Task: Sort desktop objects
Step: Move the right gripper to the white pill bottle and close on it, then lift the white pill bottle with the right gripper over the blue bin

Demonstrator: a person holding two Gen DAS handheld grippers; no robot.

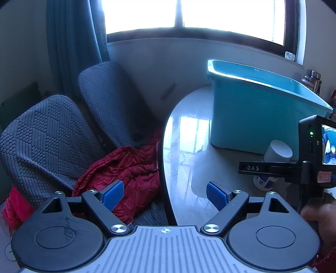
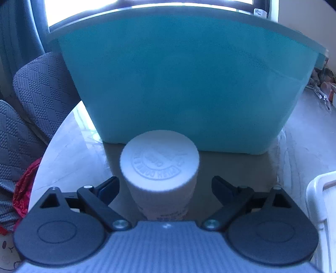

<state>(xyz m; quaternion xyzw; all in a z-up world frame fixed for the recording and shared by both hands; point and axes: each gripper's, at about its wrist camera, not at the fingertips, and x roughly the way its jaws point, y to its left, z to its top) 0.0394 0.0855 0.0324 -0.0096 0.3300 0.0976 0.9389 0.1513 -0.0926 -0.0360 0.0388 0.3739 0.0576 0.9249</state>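
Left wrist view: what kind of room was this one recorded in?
Probably a home dining or living area: a rounded glossy table by a curtained window, two fabric-covered chairs with a red puffer jacket, and a teal plastic bin on the table.

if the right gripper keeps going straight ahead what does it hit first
Most likely the white-capped bottle: it stands upright between the open fingers of the right gripper, untouched by either. Behind it is the wall of the teal bin. How far apart those two stand is hard to judge here.
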